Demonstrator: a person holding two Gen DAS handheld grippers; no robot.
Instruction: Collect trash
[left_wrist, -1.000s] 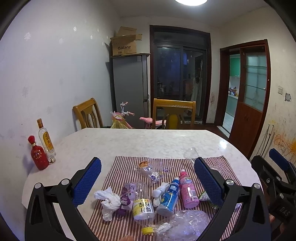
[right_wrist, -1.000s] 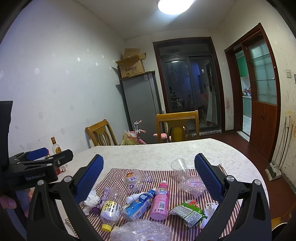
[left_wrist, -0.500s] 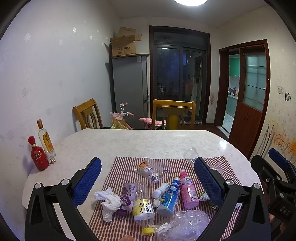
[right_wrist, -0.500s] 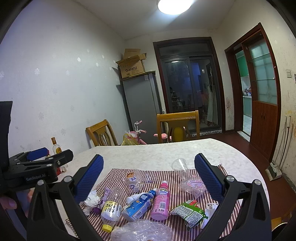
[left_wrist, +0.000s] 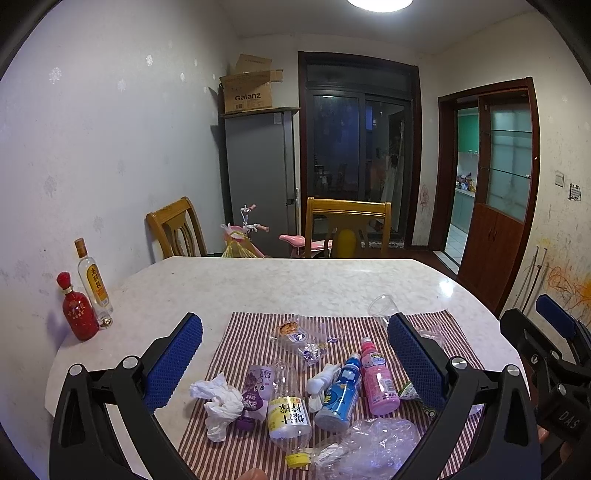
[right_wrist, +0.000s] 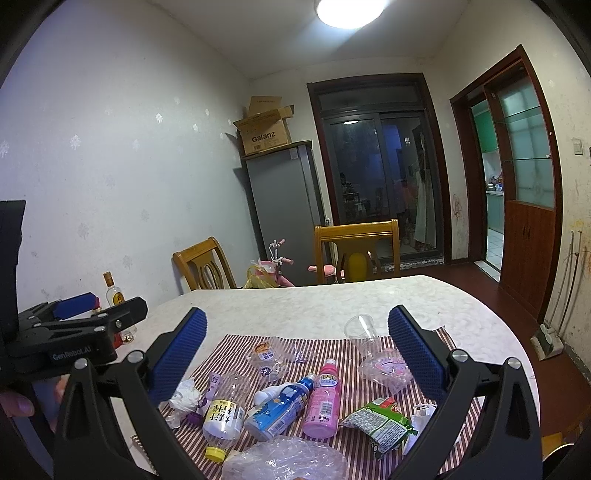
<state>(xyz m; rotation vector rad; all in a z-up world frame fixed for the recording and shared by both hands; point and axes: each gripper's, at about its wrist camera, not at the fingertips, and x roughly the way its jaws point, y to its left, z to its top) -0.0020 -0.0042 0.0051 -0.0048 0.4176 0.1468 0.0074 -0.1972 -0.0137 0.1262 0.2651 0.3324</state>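
1. The left gripper (left_wrist: 293, 363) hung over the striped red-and-white cloth mat (left_wrist: 255, 325) with its blue fingers spread wide and nothing between them.
2. The right gripper (right_wrist: 297, 360) hung beside it, fingers spread wide too, holding nothing.
3. The trash lay on the mat: a pink plastic bottle (left_wrist: 376, 376), a blue plastic bottle (left_wrist: 340, 397), a clear bottle with a yellow label (left_wrist: 288, 410), a crumpled white tissue (left_wrist: 219, 404) and a crinkly clear plastic bag (left_wrist: 365, 446).
4. Only the right camera showed the whole green snack wrapper (right_wrist: 380, 422) and the clear plastic cup (right_wrist: 362, 330) lying clear of the fingers.
5. Only the left camera showed the round red bottle (left_wrist: 77, 310) whole, by the wall on the white marble table (left_wrist: 295, 280).
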